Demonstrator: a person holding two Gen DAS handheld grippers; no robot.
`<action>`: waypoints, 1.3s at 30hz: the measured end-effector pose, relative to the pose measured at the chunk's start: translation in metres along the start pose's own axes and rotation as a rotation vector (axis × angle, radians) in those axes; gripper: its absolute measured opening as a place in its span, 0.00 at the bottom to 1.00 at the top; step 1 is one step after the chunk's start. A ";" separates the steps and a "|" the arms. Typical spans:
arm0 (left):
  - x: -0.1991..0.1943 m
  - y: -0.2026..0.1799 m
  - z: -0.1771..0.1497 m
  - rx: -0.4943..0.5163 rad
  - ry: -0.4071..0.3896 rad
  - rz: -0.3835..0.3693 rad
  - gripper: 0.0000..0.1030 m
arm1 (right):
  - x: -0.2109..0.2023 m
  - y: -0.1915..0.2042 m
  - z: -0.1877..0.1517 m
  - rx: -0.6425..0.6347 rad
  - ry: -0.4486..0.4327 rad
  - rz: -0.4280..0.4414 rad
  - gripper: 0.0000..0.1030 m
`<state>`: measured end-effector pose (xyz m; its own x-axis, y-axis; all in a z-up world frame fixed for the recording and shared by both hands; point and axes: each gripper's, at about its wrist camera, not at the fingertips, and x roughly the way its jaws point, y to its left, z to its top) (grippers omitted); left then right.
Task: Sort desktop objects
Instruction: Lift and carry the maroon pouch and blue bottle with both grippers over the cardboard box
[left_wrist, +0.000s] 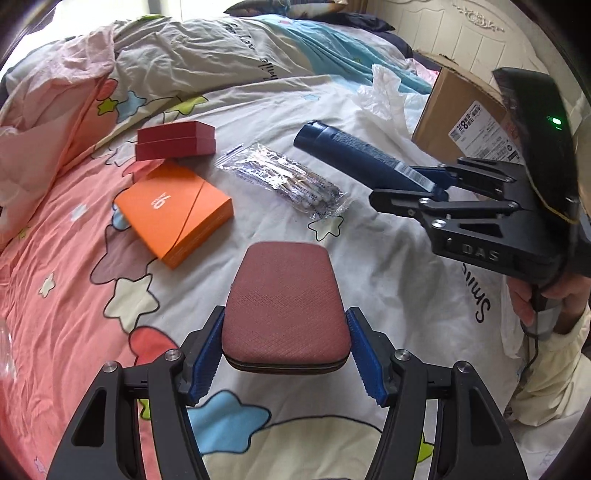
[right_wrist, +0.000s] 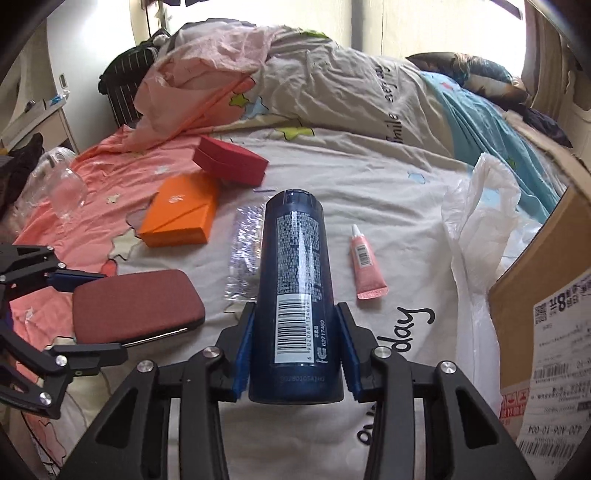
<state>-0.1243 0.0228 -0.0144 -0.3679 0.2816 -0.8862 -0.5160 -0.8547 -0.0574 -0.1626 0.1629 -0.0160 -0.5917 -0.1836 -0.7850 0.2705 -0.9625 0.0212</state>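
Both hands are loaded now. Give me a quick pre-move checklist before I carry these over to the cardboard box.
1. Left gripper clamped on the maroon case: ok, both pads sit against its sides.
2. Right gripper clamped on the navy bottle: ok, pads press its lower body.
3. Bottle cap closed: ok, cap looks seated.
4. Both items clear of the bedspread: ok, both look lifted.
5. Room inside the cardboard box: cannot tell, only its outer wall shows.
6. Path to the box: not ok, a white plastic bag lies against it.
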 end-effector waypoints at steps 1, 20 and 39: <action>-0.003 0.000 -0.001 -0.001 -0.005 0.001 0.63 | -0.003 0.003 -0.001 -0.007 -0.003 -0.001 0.37; -0.053 -0.017 -0.005 -0.007 -0.083 0.014 0.63 | -0.049 0.031 -0.010 -0.067 -0.038 -0.004 0.37; -0.108 -0.063 -0.013 0.080 -0.153 0.035 0.63 | -0.113 0.046 -0.019 -0.103 -0.104 -0.033 0.37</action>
<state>-0.0416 0.0404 0.0793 -0.4973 0.3208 -0.8061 -0.5584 -0.8295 0.0144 -0.0691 0.1435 0.0618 -0.6759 -0.1766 -0.7156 0.3227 -0.9438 -0.0718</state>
